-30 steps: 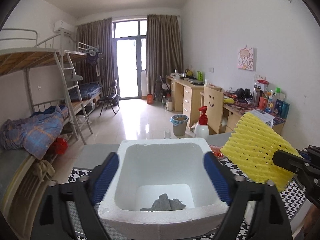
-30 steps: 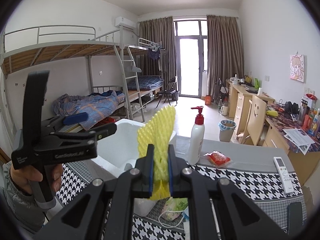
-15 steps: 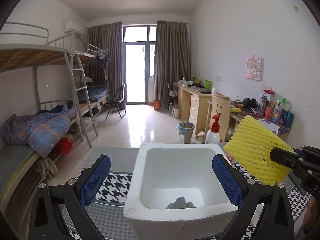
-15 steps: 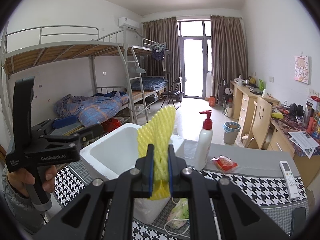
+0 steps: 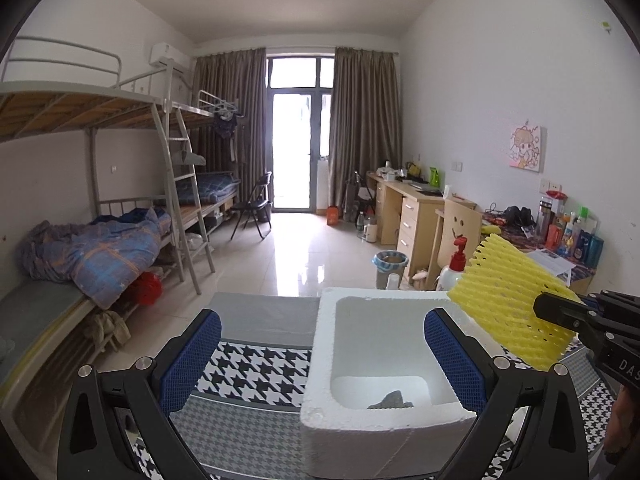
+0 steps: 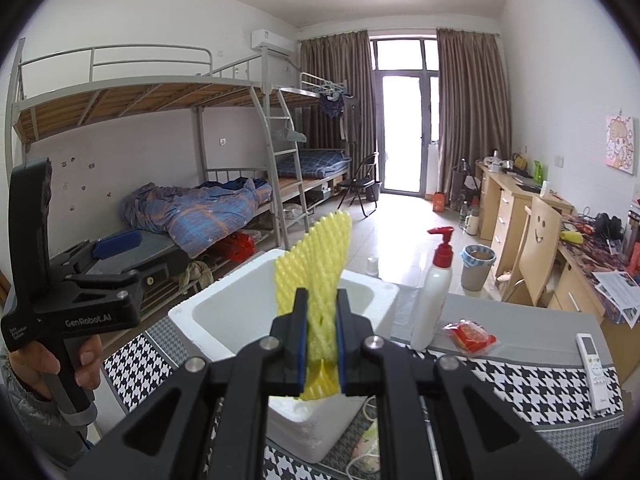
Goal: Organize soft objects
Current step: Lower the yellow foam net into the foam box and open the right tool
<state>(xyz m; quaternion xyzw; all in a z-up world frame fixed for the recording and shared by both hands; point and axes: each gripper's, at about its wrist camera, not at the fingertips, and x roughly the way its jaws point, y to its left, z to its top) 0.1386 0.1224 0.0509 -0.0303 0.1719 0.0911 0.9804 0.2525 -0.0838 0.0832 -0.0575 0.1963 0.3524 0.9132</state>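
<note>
A white foam box (image 5: pixel 384 420) stands on the houndstooth table, with a small grey cloth (image 5: pixel 391 401) on its bottom. My left gripper (image 5: pixel 320 360) is open and empty, raised above the box's near left corner. My right gripper (image 6: pixel 322 344) is shut on a yellow foam net (image 6: pixel 320 256) and holds it upright over the box's near right rim (image 6: pixel 224 300). The net also shows in the left wrist view (image 5: pixel 508 304), at the box's right edge.
A white pump bottle (image 6: pixel 434 296) with a red top stands right of the box. A red snack packet (image 6: pixel 472 334) and a white remote (image 6: pixel 594 364) lie further right. A green-and-white soft item with a cord (image 6: pixel 368 444) lies by the box.
My left gripper has drawn back and to the left, away from the box, and its jaws stand wider. My right gripper has carried the yellow net closer to the box.
</note>
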